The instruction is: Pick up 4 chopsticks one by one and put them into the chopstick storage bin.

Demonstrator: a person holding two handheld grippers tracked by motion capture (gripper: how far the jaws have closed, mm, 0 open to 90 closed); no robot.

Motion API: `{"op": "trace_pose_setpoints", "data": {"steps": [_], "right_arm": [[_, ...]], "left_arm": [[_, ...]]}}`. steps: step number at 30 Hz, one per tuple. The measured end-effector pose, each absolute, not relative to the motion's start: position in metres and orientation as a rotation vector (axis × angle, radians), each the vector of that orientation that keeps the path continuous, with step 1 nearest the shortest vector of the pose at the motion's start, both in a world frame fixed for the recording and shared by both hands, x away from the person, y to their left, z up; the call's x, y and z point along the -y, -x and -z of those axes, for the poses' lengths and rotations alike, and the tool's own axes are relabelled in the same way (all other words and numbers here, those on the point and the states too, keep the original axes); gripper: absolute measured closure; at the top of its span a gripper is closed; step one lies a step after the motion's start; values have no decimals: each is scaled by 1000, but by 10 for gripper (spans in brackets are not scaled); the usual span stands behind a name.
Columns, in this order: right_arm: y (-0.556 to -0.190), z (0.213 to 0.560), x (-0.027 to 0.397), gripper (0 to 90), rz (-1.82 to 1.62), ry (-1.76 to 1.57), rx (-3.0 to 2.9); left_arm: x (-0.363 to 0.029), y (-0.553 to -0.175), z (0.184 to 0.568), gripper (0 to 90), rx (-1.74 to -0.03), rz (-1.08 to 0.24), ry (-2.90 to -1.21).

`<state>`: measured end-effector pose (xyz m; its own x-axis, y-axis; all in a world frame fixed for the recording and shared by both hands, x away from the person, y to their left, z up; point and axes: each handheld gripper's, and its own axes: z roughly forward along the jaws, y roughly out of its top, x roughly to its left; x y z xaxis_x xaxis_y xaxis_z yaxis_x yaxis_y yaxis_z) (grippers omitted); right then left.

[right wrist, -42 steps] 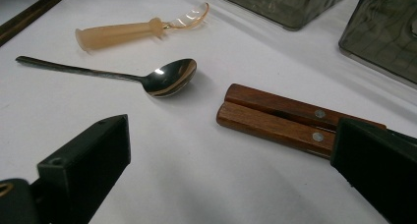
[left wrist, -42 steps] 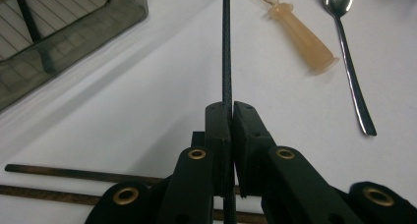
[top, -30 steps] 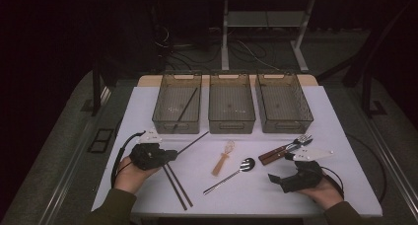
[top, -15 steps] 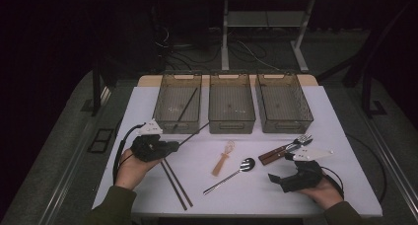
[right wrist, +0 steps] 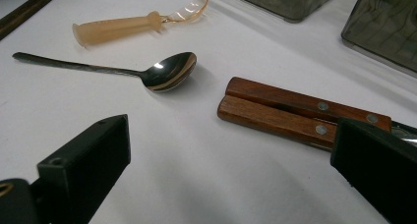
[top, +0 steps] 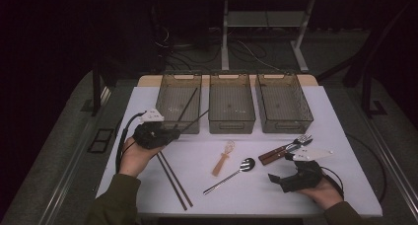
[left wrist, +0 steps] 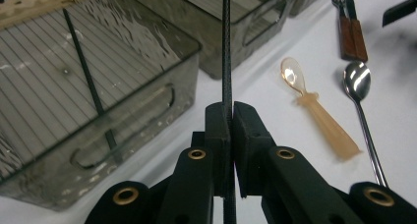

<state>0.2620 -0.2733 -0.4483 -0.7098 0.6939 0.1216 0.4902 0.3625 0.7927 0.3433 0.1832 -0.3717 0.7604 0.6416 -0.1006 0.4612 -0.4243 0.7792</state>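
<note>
My left gripper (top: 170, 134) (left wrist: 231, 111) is shut on a thin black chopstick (top: 193, 119) (left wrist: 226, 47), held just off the table in front of the left bin (top: 167, 125) (left wrist: 194, 47); the stick's far end points over the bin's near right corner. One more chopstick (top: 188, 104) (left wrist: 86, 76) leans inside that bin. Two others (top: 172, 178) lie on the white table below my left hand. My right gripper (top: 277, 178) (right wrist: 231, 170) rests open near the front right, with bare table between its jaws.
An amber plastic spoon (top: 223, 158) (right wrist: 118, 28) and a metal spoon (top: 231, 175) (right wrist: 167, 71) lie mid-table. A wooden-handled fork and knife (top: 283, 148) (right wrist: 295, 113) lie just beyond the right gripper. The middle bin (top: 231, 124) and right bin (top: 286, 126) stand behind.
My left gripper has risen and moved away from me toward the left bin, carrying the chopstick. The right gripper has stayed where it was.
</note>
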Motion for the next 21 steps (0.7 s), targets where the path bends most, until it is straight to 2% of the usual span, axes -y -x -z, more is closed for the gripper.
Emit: {"op": "trace_pose_setpoints", "data": {"steps": [21], "right_arm": [[-261, 448, 274, 14, -1273, -1060, -2387]], "left_arm": [[-181, -397, 350, 852, -923, -327, -2074]]}}
